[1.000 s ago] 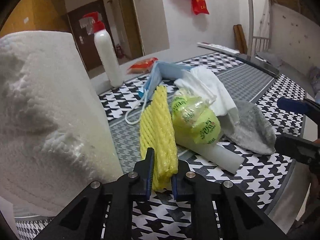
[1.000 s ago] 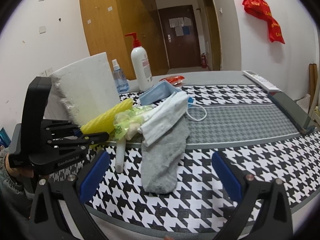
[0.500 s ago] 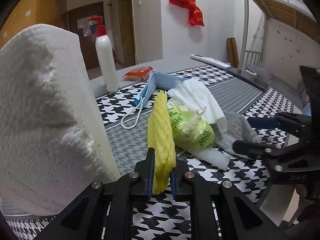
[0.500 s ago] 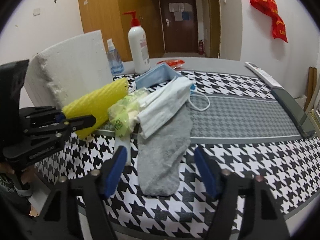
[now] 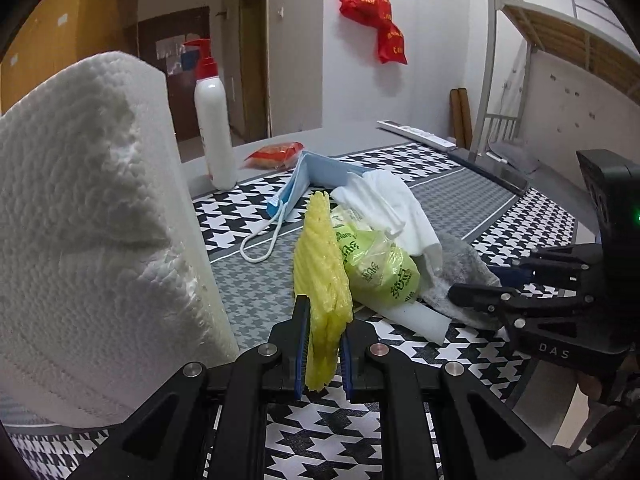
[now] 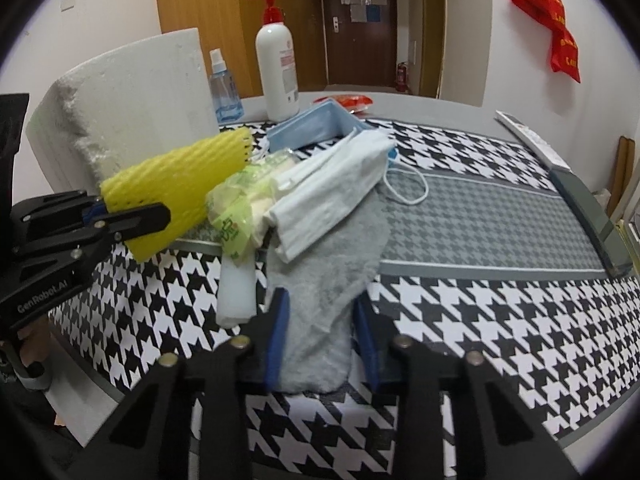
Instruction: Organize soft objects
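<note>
Since a second ago the right gripper [image 6: 320, 332] has come down and forward onto the near end of the grey sock [image 6: 332, 276], and its blue pads, then spread wide to either side of the pile, now stand close on both sides of the sock's toe; the jaws are closing, with the sock between them, and whether the pads already press the cloth cannot be told. It points steeply down at the houndstooth tablecloth [image 6: 500, 320].

Taking the sock as landmark: the big white paper-towel roll [image 5: 92, 220] stands upright well to its left. The left gripper [image 5: 323, 350] also tilts downward, its fingers pinching the near end of the yellow foam fruit net [image 5: 320, 272], which it holds off the cloth just left of the sock; the net has risen slightly and sits closer to the roll than before. A white face mask [image 6: 332, 196] lies over the sock's far end, with the blue mask box [image 6: 312, 128] behind it. A green plastic bag [image 6: 232, 216] lies at the sock's left edge, touching the net, over a white foam strip [image 6: 236, 292].
</note>
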`<state>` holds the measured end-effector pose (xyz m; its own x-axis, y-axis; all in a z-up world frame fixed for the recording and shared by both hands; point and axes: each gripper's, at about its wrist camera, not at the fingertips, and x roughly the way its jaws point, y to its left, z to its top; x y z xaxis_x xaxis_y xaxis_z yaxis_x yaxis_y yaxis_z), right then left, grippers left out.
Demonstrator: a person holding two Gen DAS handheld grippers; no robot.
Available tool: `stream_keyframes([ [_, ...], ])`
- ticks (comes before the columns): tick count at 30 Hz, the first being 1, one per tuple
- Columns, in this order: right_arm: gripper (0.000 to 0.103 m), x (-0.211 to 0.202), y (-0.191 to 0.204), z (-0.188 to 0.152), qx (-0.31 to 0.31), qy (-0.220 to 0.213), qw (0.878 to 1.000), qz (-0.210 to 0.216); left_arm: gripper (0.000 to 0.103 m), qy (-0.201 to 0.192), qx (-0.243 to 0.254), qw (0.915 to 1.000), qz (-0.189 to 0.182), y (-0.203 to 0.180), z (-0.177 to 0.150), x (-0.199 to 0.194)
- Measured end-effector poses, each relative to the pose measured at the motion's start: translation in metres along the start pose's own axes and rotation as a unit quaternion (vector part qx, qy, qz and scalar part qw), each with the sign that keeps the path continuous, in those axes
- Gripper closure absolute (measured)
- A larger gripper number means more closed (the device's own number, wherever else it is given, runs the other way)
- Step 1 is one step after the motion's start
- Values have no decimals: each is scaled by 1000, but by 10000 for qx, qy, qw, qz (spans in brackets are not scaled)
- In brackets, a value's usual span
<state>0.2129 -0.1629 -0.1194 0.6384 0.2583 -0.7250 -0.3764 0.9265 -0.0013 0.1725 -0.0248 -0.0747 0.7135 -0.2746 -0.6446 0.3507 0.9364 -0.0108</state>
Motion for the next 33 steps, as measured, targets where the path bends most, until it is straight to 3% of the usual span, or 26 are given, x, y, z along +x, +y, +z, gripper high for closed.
stream_keyframes([
  [2, 91, 0, 0, 0, 2, -6, 10000, 33, 89, -62, -79, 9999, 10, 3, 0, -2],
  [6, 95, -2, -2, -1, 92, -55, 9996, 275, 89, -292, -158, 9994, 19, 5, 1, -10],
  [13, 96, -29, -5, 4, 241, -470, 9975, 461, 89, -523, -11, 9986, -72, -1, 2, -18],
  [24, 96, -72, -9, 22, 432, -1099, 9923, 370, 89, -946, 41, 9955, -67, -8, 16, -39],
  [29, 96, -85, -12, 30, 459, -1307, 9898, 340, 92, -999, 2, 9949, -105, -7, 22, -46],
  [33, 96, -89, -14, 33, 471, -1384, 9887, 342, 92, -790, 18, 9967, -164, -8, 17, -39],
])
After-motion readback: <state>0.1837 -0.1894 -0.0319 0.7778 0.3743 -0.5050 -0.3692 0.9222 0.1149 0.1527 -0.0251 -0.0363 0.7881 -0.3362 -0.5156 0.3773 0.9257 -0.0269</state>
